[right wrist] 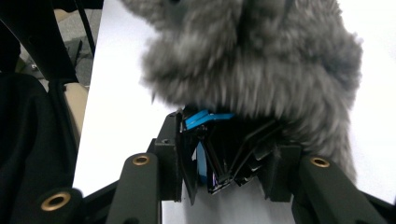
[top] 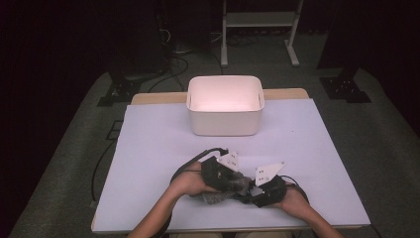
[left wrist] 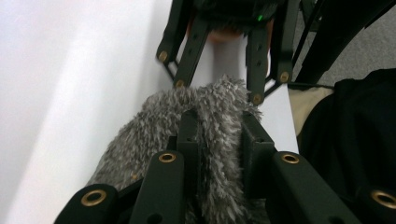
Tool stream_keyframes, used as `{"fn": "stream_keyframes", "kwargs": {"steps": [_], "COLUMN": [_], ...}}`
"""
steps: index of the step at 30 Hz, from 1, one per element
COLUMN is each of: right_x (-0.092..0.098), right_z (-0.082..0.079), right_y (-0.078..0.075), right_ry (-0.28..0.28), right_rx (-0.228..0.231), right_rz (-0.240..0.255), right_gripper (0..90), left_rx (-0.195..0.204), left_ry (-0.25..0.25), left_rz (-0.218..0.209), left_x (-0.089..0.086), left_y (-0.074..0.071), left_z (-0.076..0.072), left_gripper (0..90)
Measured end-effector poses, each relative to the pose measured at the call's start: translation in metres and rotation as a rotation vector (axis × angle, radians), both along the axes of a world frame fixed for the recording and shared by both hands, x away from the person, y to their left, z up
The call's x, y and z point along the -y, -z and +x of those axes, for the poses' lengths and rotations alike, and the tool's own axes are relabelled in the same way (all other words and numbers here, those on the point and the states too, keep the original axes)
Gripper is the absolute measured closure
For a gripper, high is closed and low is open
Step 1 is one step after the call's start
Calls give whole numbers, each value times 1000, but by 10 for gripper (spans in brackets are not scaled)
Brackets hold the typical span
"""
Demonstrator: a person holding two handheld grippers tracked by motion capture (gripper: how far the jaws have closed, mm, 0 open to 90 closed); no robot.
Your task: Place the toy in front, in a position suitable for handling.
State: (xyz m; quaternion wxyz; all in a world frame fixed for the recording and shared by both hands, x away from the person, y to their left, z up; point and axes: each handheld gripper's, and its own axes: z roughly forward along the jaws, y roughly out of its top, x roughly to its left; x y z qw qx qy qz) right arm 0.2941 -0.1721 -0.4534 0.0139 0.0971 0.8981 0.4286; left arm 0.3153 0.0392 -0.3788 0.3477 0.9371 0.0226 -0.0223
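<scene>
A: Two sets of tongs meet near the front edge of the tabletop point(top: 163, 139), both on one grey fluffy cloth point(top: 223, 191).

B: What is the left one doing?

A: The left tongs point(left wrist: 218, 133) are clamped on a fold of the cloth; in the left gripper view the fur bulges up between the two black jaws and spills over both sides.

B: And the right?

A: The right tongs point(right wrist: 224, 158) are closed on a small bundle of dark, flat folded pieces with a blue tab point(right wrist: 205, 117), which sits pressed between the jaws. The grey cloth lies right against that bundle and hangs over it in the right gripper view.

B: Where does the cloth sit overall?

A: Between the two hands, resting partly on the white tabletop, close to the person. In the high view the left hand point(top: 190, 182) and right hand point(top: 292, 201) come in from the bottom, close together.

B: Anything else on the tabletop?

A: A white bin point(top: 225, 121) stands at the far edge, well apart from the cloth.
</scene>
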Motion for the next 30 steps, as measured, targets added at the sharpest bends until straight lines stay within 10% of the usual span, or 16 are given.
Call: {"fn": "stream_keyframes", "kwargs": {"steps": [15,22,30], "right_x": [-2,-8,-23], "right_z": [0,2,7], "right_y": [-2,-10,-20], "right_ry": [-2,-13,-68], "right_rx": [5,0,18], "right_rz": [-22,-93,-160], "right_gripper": [569,558,558], "left_rx": [-2,-42,-25], "left_ry": [-143,-155,-112], "left_rz": [-3,-67,-20], "left_x": [-75,-79,-60], "left_y": [-4,4,1], "left_z": [-2,0,2], "left_gripper": [720,723,723]}}
